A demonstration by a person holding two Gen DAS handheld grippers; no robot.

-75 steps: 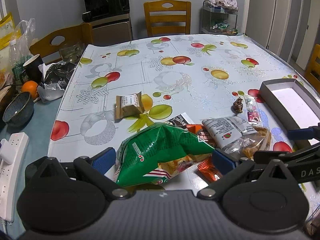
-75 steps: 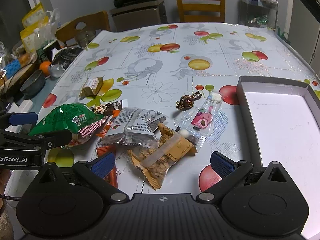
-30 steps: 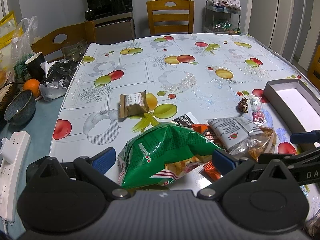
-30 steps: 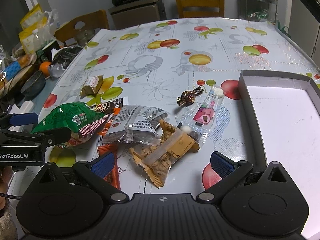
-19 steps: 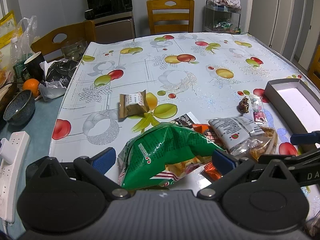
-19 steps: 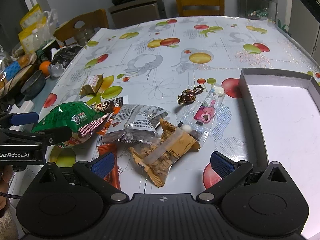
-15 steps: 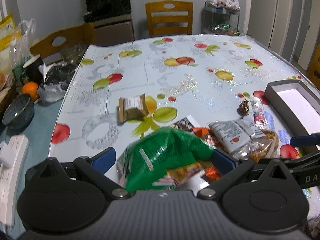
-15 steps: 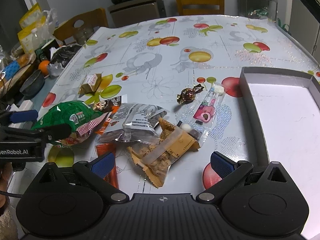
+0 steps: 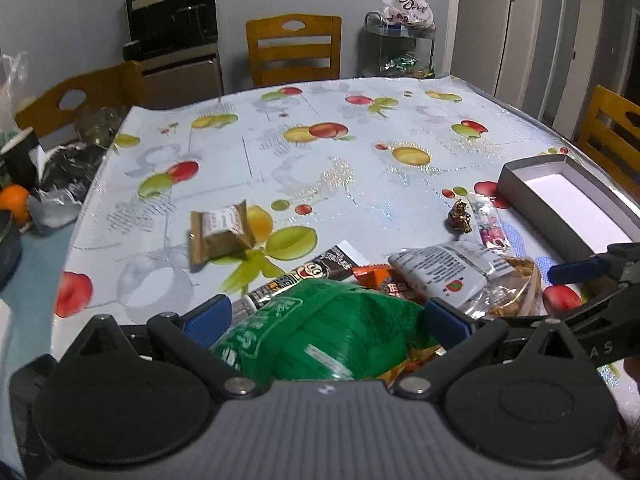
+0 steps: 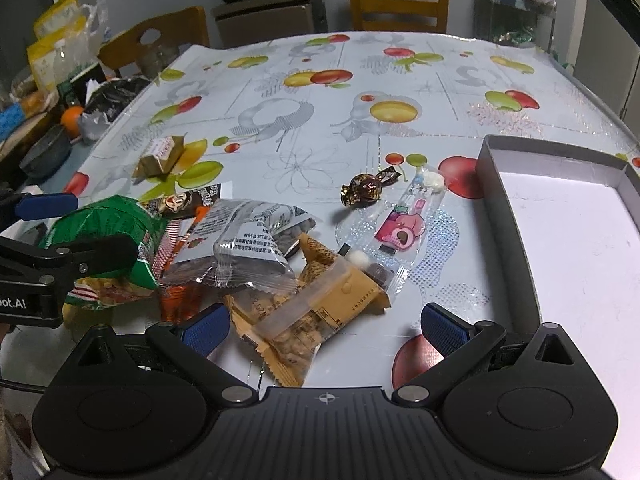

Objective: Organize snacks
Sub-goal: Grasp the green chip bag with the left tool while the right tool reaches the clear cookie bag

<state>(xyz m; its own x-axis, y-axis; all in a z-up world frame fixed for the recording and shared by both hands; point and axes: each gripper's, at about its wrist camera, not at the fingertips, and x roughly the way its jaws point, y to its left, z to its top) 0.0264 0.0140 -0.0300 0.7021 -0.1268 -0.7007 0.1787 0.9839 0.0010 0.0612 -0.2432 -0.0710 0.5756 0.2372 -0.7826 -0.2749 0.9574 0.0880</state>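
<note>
Our left gripper (image 9: 326, 316) straddles the puffy green snack bag (image 9: 320, 332), fingers spread and not yet pinching; our right gripper (image 10: 326, 324) is likewise spread above the tan cracker packet (image 10: 304, 312). The slick, air-filled film could squirt out sideways or drag the crinkly clear packet (image 10: 244, 240) overlapping it. The rigid grey box (image 10: 508, 216) waits empty at right.

Glossy plastic tablecloth (image 10: 400, 152) (glittery), matt cardboard box (image 10: 504, 216).
</note>
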